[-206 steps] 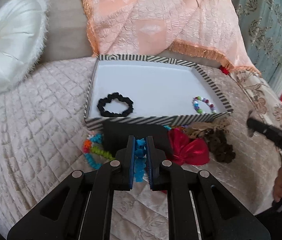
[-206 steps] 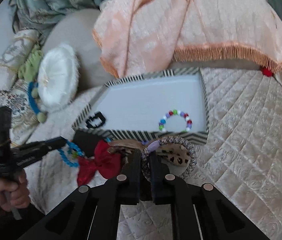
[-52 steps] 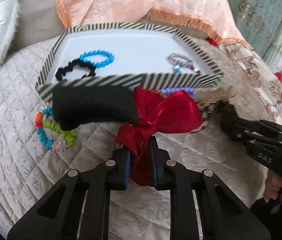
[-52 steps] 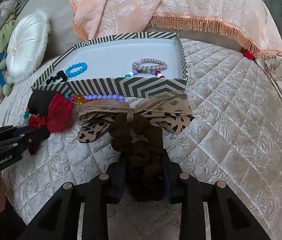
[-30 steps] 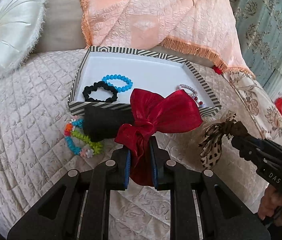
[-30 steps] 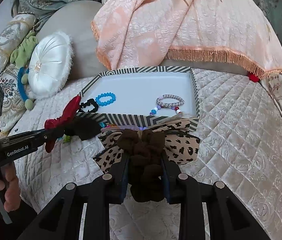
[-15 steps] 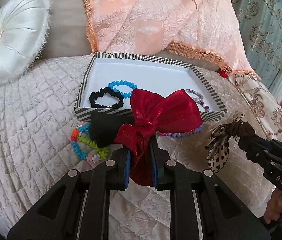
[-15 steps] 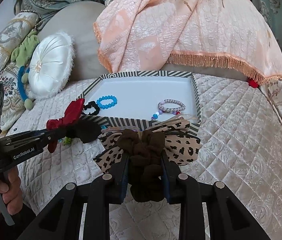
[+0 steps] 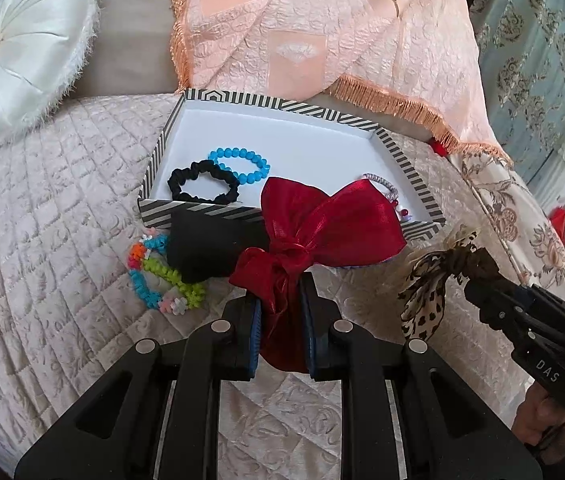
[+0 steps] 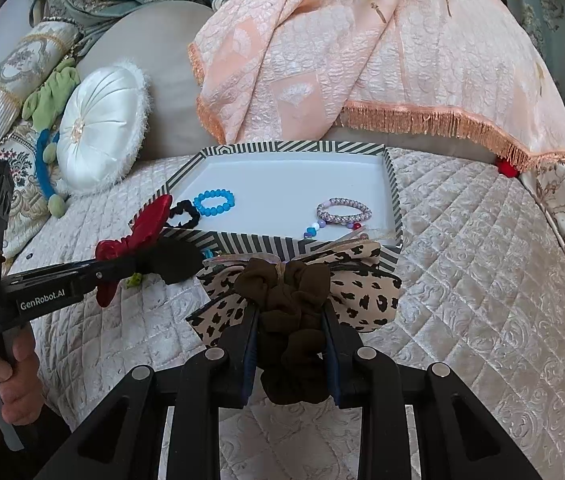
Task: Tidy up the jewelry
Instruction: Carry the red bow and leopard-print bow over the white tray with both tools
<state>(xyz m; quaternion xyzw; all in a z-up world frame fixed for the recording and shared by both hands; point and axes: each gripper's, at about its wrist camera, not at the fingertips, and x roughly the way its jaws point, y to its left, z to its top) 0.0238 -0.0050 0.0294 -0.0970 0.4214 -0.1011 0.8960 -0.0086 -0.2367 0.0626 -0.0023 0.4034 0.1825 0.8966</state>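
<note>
clamping a red satin bow (image 9: pixel 314 232), the left gripper (image 9: pixel 280 332) holds it above the quilted bed (image 9: pixel 42 240) just before the striped tray (image 9: pixel 282 104). the right gripper (image 10: pixel 290 344) pinches a brown scrunchie with a leopard bow (image 10: pixel 294 292) near the tray's front wall. a black scrunchie (image 9: pixel 202 182), blue bead bracelet (image 9: pixel 238 164) and lilac bracelet (image 10: pixel 342 212) lie inside the tray.

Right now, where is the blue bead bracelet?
The blue bead bracelet lies inside the striped tray, on its left side in both views, touching the black scrunchie.
</note>
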